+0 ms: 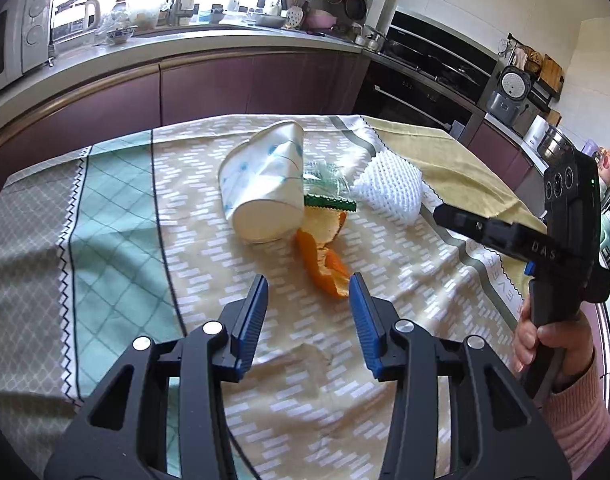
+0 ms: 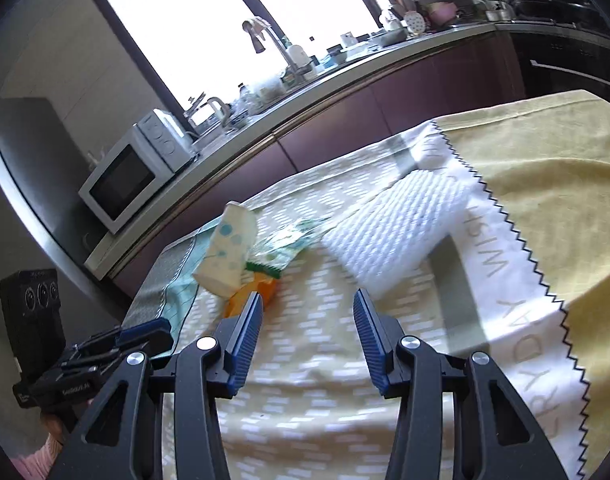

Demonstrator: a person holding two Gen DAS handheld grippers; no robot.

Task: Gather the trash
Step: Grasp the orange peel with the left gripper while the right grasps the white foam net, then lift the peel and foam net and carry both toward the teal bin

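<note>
A tipped paper cup point(image 1: 265, 188), orange peel point(image 1: 323, 258), a green-edged wrapper point(image 1: 329, 184) and white foam netting point(image 1: 389, 186) lie clustered mid-tabletop toward the far edge, on a patterned cloth point(image 1: 117, 220). The near cloth is bare. Left hand-held gripper point(image 1: 309, 284) and right hand-held gripper point(image 2: 308, 300) hover part-open, holding nothing.

Left gripper point(image 1: 309, 286): blue-padded jaws apart, nothing between them, above patterned tablecloth point(image 1: 117, 216). Just ahead, touching its right fingertip: orange citrus peel point(image 1: 325, 264). Beyond that: crushed white paper cup with blue dots point(image 1: 263, 188), on its side; green-edged clear plastic wrapper point(image 1: 329, 190); white foam fruit net point(image 1: 389, 190). Far right: right gripper point(image 1: 505, 236), hand-held.
</note>
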